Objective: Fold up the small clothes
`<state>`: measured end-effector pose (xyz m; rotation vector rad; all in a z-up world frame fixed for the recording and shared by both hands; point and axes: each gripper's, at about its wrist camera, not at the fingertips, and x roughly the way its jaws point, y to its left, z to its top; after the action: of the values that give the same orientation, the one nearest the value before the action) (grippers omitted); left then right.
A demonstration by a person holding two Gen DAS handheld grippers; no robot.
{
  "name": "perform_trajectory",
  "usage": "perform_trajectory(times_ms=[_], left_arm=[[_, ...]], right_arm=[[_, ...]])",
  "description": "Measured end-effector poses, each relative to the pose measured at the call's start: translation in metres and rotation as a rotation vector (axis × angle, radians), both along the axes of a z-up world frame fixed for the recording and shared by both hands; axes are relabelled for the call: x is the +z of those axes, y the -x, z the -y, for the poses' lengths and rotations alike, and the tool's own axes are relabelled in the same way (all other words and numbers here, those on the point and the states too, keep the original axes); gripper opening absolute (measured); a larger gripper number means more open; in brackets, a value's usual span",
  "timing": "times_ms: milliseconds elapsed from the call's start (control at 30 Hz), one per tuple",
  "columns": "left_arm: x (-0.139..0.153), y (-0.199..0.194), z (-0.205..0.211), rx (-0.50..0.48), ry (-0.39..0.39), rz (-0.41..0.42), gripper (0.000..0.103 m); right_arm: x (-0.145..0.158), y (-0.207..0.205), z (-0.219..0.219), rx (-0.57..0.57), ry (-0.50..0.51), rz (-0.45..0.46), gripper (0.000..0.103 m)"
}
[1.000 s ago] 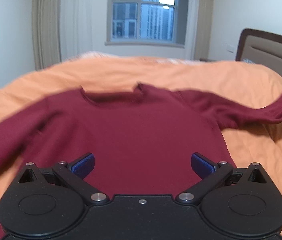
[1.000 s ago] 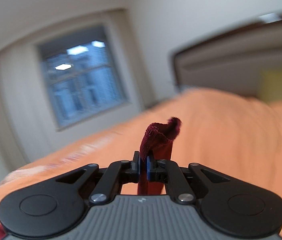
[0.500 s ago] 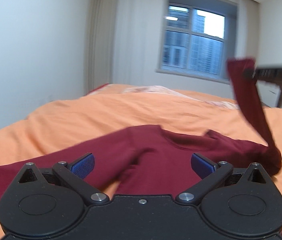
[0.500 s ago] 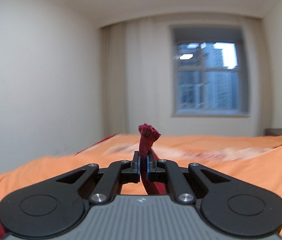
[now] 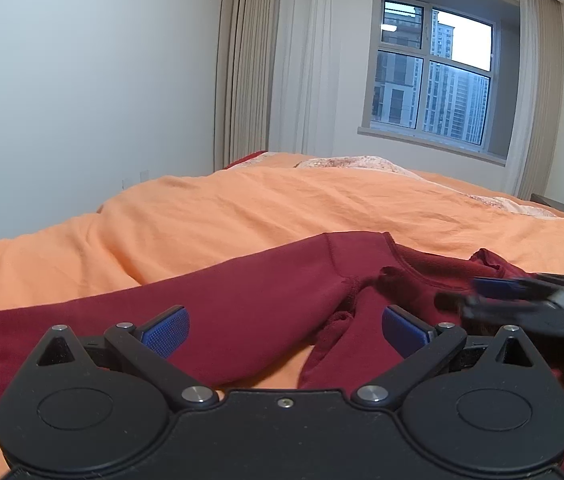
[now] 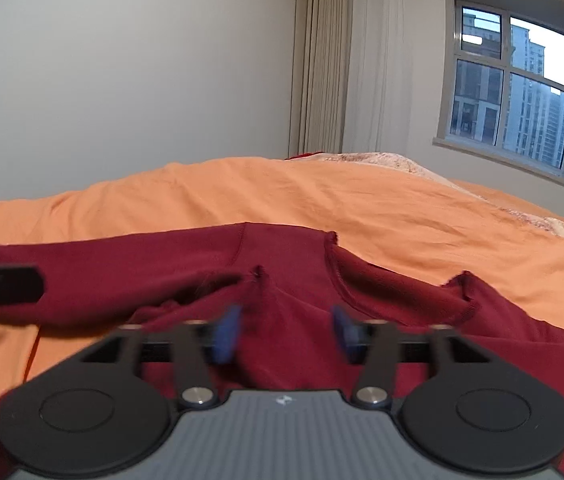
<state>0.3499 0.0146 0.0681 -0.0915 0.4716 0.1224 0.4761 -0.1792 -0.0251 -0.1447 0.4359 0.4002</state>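
Around the dark red long-sleeved top point(image 5: 250, 312), spread on the bed's orange duvet point(image 5: 282, 208), stand a curtain point(image 5: 242, 56) and window point(image 5: 434, 88). Left gripper point(image 5: 285, 328) and right gripper point(image 6: 285, 332) fingers gape wide, holding nothing. No writing is legible.

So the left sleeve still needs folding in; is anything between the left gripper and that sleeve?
Nothing visible. The left gripper hangs open right over the dark red shirt's left sleeve, which lies flat on the orange bedcover. The open right gripper is off to the side, over the shirt's body.
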Motion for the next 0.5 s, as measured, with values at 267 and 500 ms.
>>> perform_trajectory(times_ms=[267, 500], left_arm=[[-0.025, -0.039, 0.048, -0.101, 0.054, 0.048, 0.102], [-0.064, -0.082, 0.069, -0.038, 0.003, -0.003, 0.102]], right_arm=[[0.001, 0.046, 0.107, -0.252, -0.124, 0.013, 0.097], [-0.017, 0.015, 0.219, -0.527, -0.396, -0.100, 0.087]])
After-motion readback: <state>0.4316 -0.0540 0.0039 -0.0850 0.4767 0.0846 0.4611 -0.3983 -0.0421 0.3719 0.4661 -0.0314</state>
